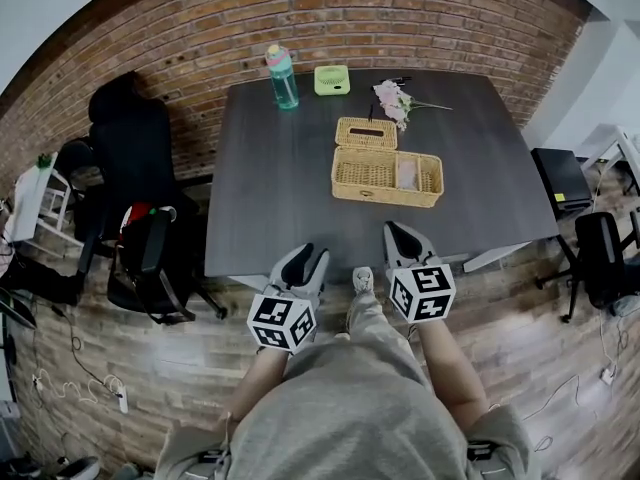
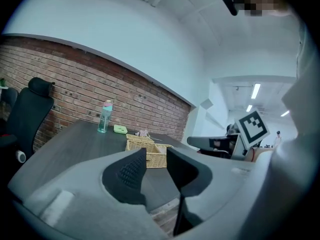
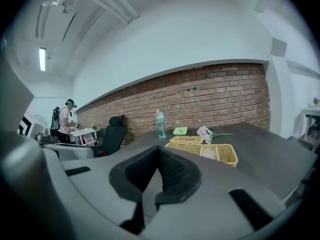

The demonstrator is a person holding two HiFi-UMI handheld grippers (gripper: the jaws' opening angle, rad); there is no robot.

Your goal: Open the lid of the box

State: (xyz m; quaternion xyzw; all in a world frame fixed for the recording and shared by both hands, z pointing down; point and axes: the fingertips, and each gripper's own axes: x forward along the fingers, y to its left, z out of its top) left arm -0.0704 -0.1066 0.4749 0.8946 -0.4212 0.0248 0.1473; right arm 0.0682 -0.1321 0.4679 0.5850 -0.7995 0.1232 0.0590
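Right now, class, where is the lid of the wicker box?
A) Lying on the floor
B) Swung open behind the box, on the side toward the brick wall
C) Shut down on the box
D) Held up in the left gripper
B: in the head view the lid lies back behind the wicker box, on the side toward the brick wall, and the box's inside is open to view.

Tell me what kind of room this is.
Most likely an office or studio workspace: a large dark table stands by a brick wall, a black office chair sits beside it, and ceiling strip lights show in the room beyond.
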